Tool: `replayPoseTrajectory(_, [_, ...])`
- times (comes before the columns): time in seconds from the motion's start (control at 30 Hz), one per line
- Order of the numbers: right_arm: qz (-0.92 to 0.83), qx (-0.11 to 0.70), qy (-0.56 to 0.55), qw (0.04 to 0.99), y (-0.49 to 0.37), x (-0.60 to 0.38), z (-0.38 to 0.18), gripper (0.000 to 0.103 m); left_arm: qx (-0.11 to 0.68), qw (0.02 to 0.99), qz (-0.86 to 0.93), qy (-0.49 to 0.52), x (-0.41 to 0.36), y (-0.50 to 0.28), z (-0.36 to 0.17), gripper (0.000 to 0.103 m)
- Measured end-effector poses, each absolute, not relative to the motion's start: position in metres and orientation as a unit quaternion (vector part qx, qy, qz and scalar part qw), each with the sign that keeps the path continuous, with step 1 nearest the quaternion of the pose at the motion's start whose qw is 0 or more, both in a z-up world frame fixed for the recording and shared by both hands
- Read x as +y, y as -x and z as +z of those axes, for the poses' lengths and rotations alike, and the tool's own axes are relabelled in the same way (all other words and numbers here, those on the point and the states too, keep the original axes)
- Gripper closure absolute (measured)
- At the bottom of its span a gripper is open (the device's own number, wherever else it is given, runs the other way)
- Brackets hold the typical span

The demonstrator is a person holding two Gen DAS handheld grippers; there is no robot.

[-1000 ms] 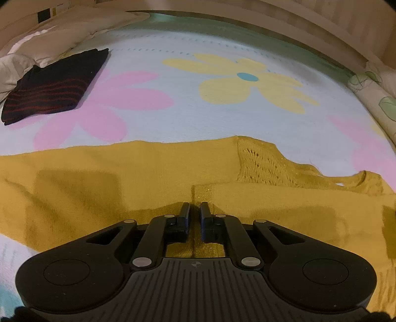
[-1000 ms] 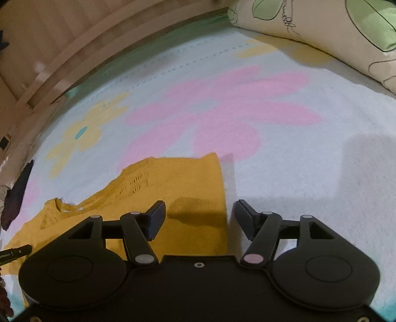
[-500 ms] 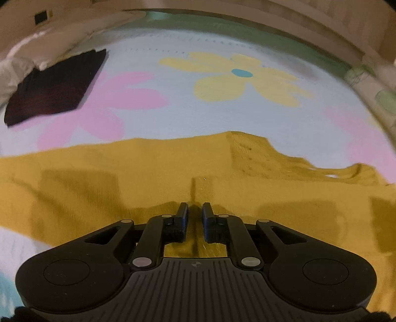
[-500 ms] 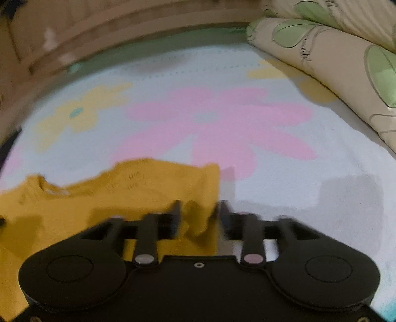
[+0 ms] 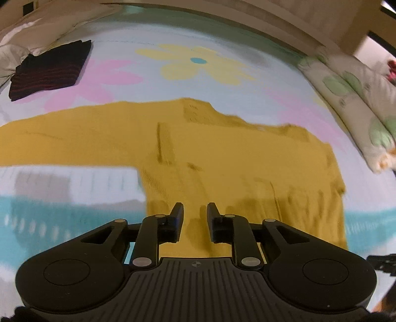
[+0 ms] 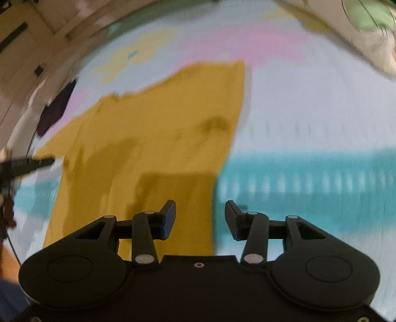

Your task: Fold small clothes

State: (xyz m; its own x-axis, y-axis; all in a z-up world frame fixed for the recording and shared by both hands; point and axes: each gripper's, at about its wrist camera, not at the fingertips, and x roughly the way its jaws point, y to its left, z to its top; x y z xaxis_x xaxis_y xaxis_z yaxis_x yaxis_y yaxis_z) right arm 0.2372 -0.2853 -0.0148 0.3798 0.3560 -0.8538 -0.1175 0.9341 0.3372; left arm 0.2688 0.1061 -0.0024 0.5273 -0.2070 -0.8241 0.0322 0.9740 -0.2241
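A mustard-yellow knit sweater (image 5: 222, 161) lies flat on the flowered bedspread (image 5: 198, 62), one long sleeve stretched out to the left. It also shows in the right wrist view (image 6: 153, 138), blurred by motion. My left gripper (image 5: 195, 218) is open with a narrow gap and hangs above the sweater's near hem, holding nothing. My right gripper (image 6: 200, 218) is open wide above the sweater's right edge, empty. The other gripper's tip (image 6: 27, 163) shows at the left of the right wrist view.
A folded dark striped garment (image 5: 49, 69) lies at the back left of the bed. A leaf-print pillow (image 5: 351, 104) lies along the right side, a pale pillow (image 5: 37, 29) at the back left. A wooden headboard (image 5: 247, 14) runs behind.
Both grippers have let go of the sweater and pulled back and up. The left jaws went from shut to slightly open; the right closed briefly, then opened wide. The sweater now lies lower, folded.
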Motion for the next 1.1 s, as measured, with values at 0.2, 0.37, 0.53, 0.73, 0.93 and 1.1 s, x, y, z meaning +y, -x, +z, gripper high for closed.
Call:
replayPoseTrajectory(0.2, [0.145,0.573,-0.095,0.801,-0.184,-0.280,-0.035,0.052,0.499,0.858,-0.089,0.081,0.103,-0.218,-0.016,0.082])
replayPoseTrajectory(0.37, [0.139,0.586,-0.078,0.795,-0.160,-0.276,-0.053,0.055,0.510,0.852,-0.086,0.077,0.108,-0.201,-0.030,0.082])
replayPoseTrajectory(0.53, [0.144,0.569,-0.046,0.808,-0.157,-0.264,-0.048,0.092,0.511,0.853,-0.080,0.072,0.112,-0.197,-0.034,0.082])
replayPoseTrajectory(0.73, [0.100,0.569,0.018,0.816,-0.140,-0.270,-0.038,0.093,0.502,0.858,-0.073,0.079,0.117,-0.196,-0.032,0.082])
replayPoseTrajectory(0.93, [0.100,0.551,-0.011,0.829,-0.148,-0.268,-0.026,0.072,0.491,0.862,-0.052,0.116,0.131,-0.203,-0.028,0.082])
replayPoseTrajectory(1.1, [0.121,0.508,-0.013,0.853,-0.173,-0.252,-0.007,0.024,0.472,0.865,-0.019,0.171,0.157,-0.214,-0.024,0.080])
